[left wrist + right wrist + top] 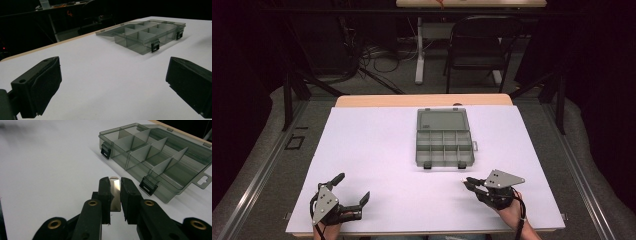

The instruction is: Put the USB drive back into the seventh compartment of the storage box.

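White-topped bench (377,150) in a dark room; folding chair (479,47) at 12 o'clock. Right gripper (115,192) jaws clench a metal strip (115,195); left gripper (112,82) jaws gape.

left hand-held gripper (113,82) gapes wide over the white table (100,75), open compartment box (145,33) well ahead.

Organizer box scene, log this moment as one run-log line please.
right gripper: shut on metal strip | left gripper: open, nothing between jaws | organizer box: lid open, compartments look empty | table
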